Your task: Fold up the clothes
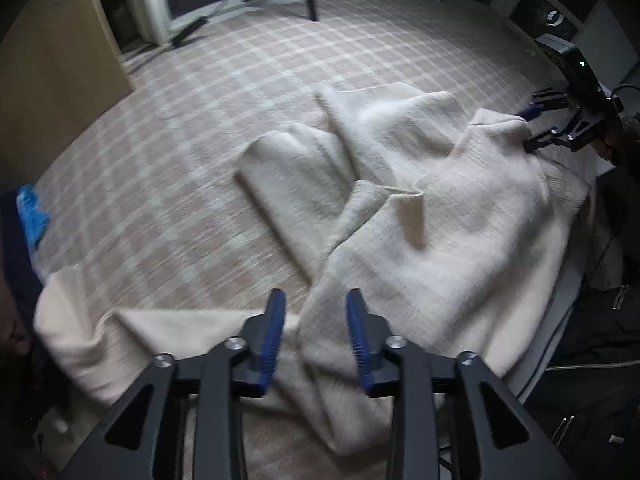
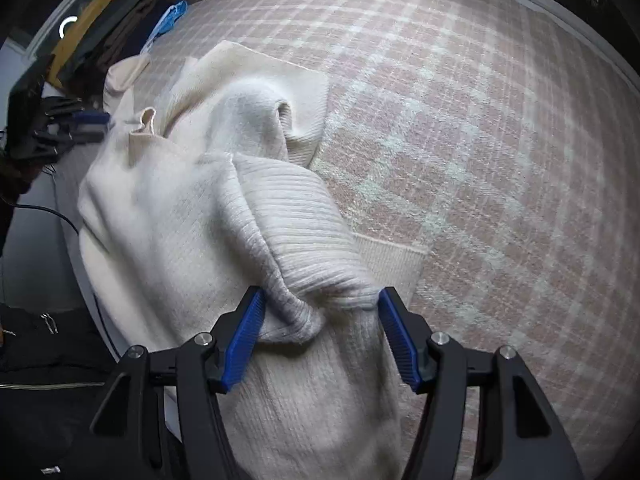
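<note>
A cream knit sweater (image 1: 440, 208) lies crumpled on a pink checked cover (image 1: 180, 140), one sleeve folded across its middle. In the left wrist view my left gripper (image 1: 316, 296) stands open just over the sweater's near edge, with nothing pressed between its blue pads. My right gripper (image 1: 531, 128) shows small at the far right, by a raised corner of the knit. In the right wrist view the sweater (image 2: 168, 220) fills the left half. The right gripper (image 2: 320, 294) is open, with the bunched ribbed hem (image 2: 296, 216) lying loose between its jaws. The left gripper (image 2: 94, 124) is at the far left edge.
A wooden panel (image 1: 52, 80) stands at the back left and a dark chair leg (image 1: 310, 0) at the back. A blue cloth (image 1: 32, 212) lies at the cover's left edge. A black zipped jacket (image 2: 40, 360) lies off the near side, with dark clothes (image 2: 120, 40) stacked beyond.
</note>
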### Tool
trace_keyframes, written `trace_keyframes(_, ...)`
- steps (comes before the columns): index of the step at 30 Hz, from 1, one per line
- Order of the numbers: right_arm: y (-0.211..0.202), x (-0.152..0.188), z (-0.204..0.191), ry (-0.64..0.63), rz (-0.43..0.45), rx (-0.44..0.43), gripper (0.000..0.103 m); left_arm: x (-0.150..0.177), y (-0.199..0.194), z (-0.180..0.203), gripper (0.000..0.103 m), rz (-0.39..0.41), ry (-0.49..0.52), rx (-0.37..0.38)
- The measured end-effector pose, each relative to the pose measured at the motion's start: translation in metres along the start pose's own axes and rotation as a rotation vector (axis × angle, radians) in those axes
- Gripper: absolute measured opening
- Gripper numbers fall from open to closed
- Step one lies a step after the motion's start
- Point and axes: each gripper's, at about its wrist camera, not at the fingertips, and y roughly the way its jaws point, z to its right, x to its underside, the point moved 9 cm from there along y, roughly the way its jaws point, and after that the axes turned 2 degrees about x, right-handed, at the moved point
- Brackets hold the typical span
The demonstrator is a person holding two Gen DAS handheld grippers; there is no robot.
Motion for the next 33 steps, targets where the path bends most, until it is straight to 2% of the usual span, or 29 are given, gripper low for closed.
trace_keyframes(5, -0.002, -0.006, -0.006, -0.015, 0.024, -0.036, 0.058, 0.001, 0.035, 0.0, 0.036, -0.076, 0.007, 0.056)
trace_keyframes(6, 0.001, -0.006, -0.006, -0.018, 0.02, -0.034, 0.058, 0.002, 0.039, 0.0, 0.024, -0.083, -0.005, 0.064)
trace_keyframes(7, 0.004, -0.007, -0.007, -0.022, 0.015, -0.034, 0.054, 0.002, 0.04, 0.0, 0.013, -0.085, -0.015, 0.074)
trace_keyframes(8, 0.003, -0.007, -0.008, -0.024, 0.014, -0.04, 0.049, 0.001, 0.037, 0.004, 0.008, -0.072, -0.015, 0.089)
trace_keyframes(9, 0.001, -0.006, -0.011, -0.031, 0.019, -0.037, 0.034, 0.001, 0.033, 0.007, 0.008, -0.059, -0.015, 0.103)
trace_keyframes(10, -0.001, -0.004, -0.014, -0.039, 0.024, -0.034, 0.028, 0.0, 0.029, 0.011, 0.007, -0.045, -0.014, 0.116)
trace_keyframes(11, -0.003, -0.003, -0.016, -0.047, 0.03, -0.03, 0.028, 0.0, 0.024, 0.014, 0.007, -0.031, -0.01, 0.12)
trace_keyframes(13, -0.008, -0.001, -0.023, -0.066, 0.052, -0.011, 0.015, 0.001, 0.011, 0.019, 0.007, 0.0, -0.011, 0.115)
trace_keyframes(20, -0.06, -0.004, -0.032, -0.006, 0.214, 0.029, 0.012, -0.004, -0.054, 0.026, 0.006, 0.17, -0.005, 0.077)
trace_keyframes(23, -0.097, -0.002, -0.044, 0.027, 0.308, 0.095, 0.011, -0.003, -0.088, 0.029, 0.006, 0.254, 0.002, 0.079)
trace_keyframes(28, -0.177, 0.003, -0.064, 0.083, 0.485, 0.187, 0.011, -0.014, -0.156, 0.022, 0.006, 0.422, -0.008, 0.046)
trace_keyframes(30, -0.219, 0.004, -0.078, 0.108, 0.579, 0.241, 0.011, -0.024, -0.181, 0.024, 0.006, 0.489, -0.002, 0.008)
trace_keyframes(33, -0.275, 0.001, -0.103, 0.1, 0.699, 0.277, 0.011, -0.036, -0.23, 0.026, 0.006, 0.588, 0.0, -0.06)
